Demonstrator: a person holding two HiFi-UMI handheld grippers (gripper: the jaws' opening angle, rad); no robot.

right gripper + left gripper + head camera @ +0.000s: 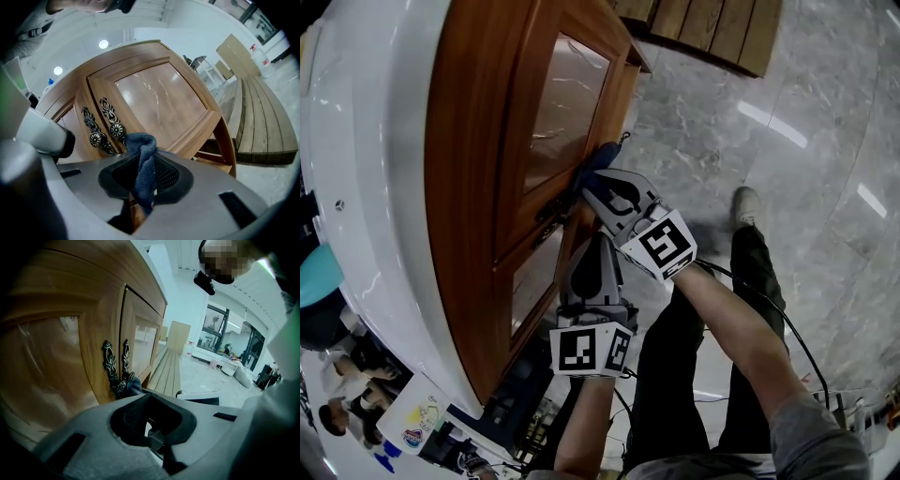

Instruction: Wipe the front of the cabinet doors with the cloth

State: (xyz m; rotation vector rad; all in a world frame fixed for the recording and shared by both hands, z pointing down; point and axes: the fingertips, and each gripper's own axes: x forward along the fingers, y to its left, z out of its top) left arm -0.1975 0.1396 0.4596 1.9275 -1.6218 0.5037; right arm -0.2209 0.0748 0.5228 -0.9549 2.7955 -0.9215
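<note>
As the head view looked steeply down, floor (787, 141): grey marbled stone, glossy, under the person's legs.
Counter (366, 187): white and shiny, lying over the cabinet.
Cabinet (478, 141): brown wood, its two doors shut side by side.
Bench (262, 126): wooden slats, low on the floor beside the cabinet.
Doors (159, 101): wood frames, each around a pale glossy panel.
Left tool (150, 420): jaws pressed together with nothing between them, pointed toward the handles, close beside the right tool.
Right tool (145, 168): jaws pinched on the cloth, aimed at the doors' meeting edges.
Cloth (143, 150): dark blue and bunched, its top fold sticking out past the jaws, just beside the handles; whether it touched the wood could not be told.
Handles (105, 124): two dark ornate metal plates with round knobs, side by side.
</note>
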